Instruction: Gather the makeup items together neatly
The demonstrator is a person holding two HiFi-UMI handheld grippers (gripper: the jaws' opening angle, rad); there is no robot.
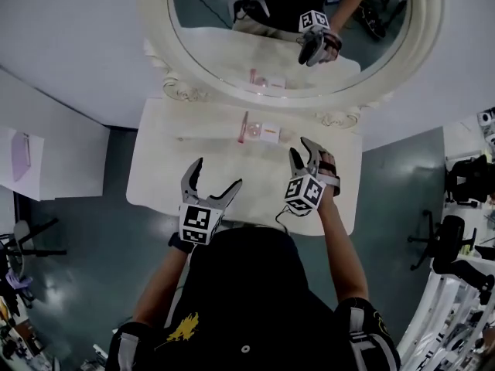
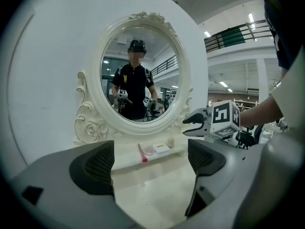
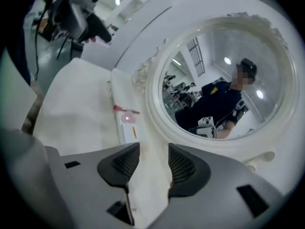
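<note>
Several makeup items lie in a row at the foot of the mirror: a pink stick (image 1: 244, 126) (image 2: 141, 152) (image 3: 125, 109), a round pink compact (image 1: 252, 133) (image 2: 149, 150) (image 3: 127, 118), a white box with an orange label (image 1: 269, 134) (image 2: 162, 148) (image 3: 129, 132) and a small cream piece (image 2: 170, 141). My left gripper (image 1: 217, 172) (image 2: 151, 163) hovers open over the table's front, well short of them. Raised to the right of the row, my right gripper (image 1: 300, 148) (image 3: 153, 161) has its jaws narrowly open with nothing between them. It also appears in the left gripper view (image 2: 193, 124).
The white dressing table (image 1: 155, 176) carries a big oval mirror (image 1: 302, 45) with an ornate frame at its back. A white desk (image 1: 46, 153) stands to the left, and office chairs (image 1: 456, 238) to the right on the dark floor.
</note>
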